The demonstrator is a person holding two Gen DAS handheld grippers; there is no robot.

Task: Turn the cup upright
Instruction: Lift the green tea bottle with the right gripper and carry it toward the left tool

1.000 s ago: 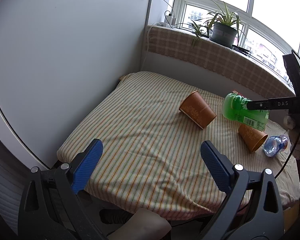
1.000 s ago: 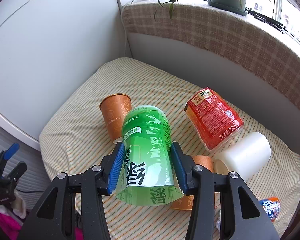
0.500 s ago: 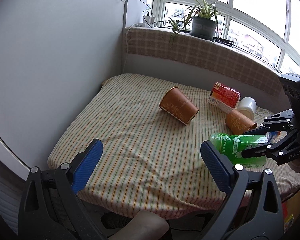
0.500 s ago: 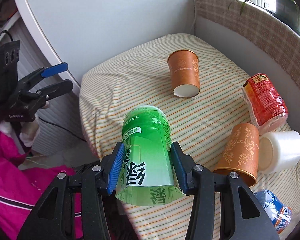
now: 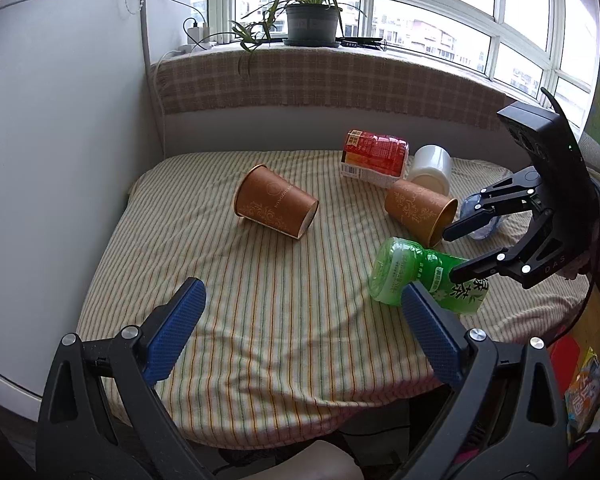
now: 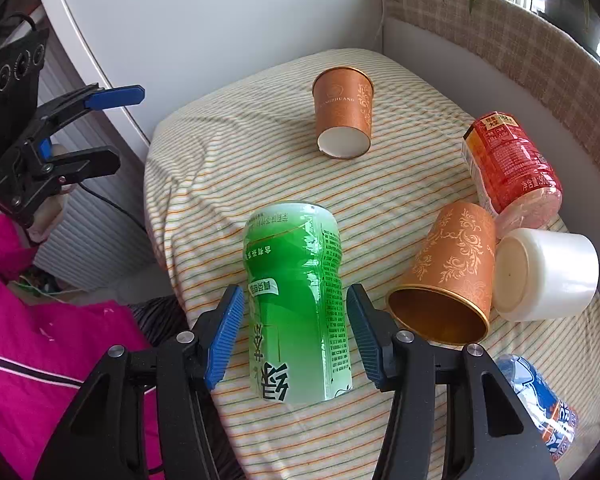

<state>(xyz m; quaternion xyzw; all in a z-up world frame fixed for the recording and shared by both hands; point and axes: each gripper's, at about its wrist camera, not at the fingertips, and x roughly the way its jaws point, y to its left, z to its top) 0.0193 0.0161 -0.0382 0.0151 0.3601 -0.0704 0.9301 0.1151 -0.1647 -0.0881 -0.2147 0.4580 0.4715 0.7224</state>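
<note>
The right tool (image 6: pixel 296 332) stands open around the green cup (image 6: pixel 296 300), which lies on its side on the striped table (image 6: pixel 228 168). The left tool (image 5: pixel 300 336) hangs open, empty.

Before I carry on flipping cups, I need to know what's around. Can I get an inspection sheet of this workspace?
Surface: striped cloth-covered table, wrinkled.
Job's things: green plastic bottle-cup, far brown paper cup and near brown paper cup, all on their sides.
Clutter: red-labelled plastic container, white cup, blue-and-white bottle, all lying down.
Grippers: right gripper open, straddling the green bottle-cup; left gripper open, holding nothing.
Cables: black cable beyond the table edge; charger leads on the sill.
Surroundings: potted plant, windows, white panel.
</note>
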